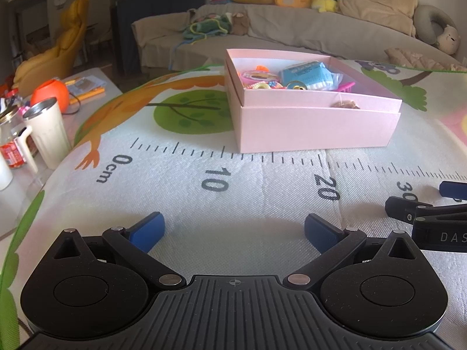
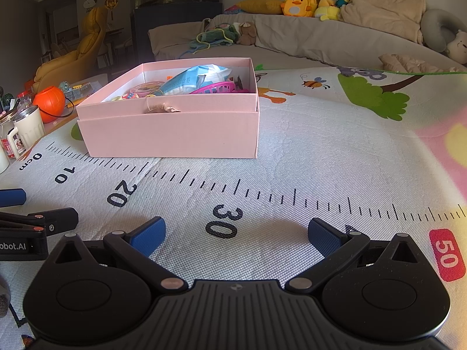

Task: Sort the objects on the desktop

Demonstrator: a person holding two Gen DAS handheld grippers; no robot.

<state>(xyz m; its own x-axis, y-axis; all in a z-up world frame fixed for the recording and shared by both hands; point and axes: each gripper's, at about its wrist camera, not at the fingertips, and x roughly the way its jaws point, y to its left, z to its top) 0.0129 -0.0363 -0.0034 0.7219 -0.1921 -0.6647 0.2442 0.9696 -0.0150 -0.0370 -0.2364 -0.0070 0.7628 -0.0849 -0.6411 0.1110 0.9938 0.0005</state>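
Pink box (image 1: 315, 128) filled, cream cup (image 1: 48, 134) beside mat (image 1: 233, 192)

A printed play mat (image 1: 262, 198) with a ruler scale and cartoon trees covers the surface. At its left edge stand a white tumbler (image 1: 48, 134) and an orange ball-shaped toy (image 1: 51, 93). Behind runs a grey-covered sofa (image 2: 321, 43) bearing a yellow duck backpack (image 2: 297, 3), plush toys (image 2: 325, 1) and a grey neck pillow (image 2: 437, 29).
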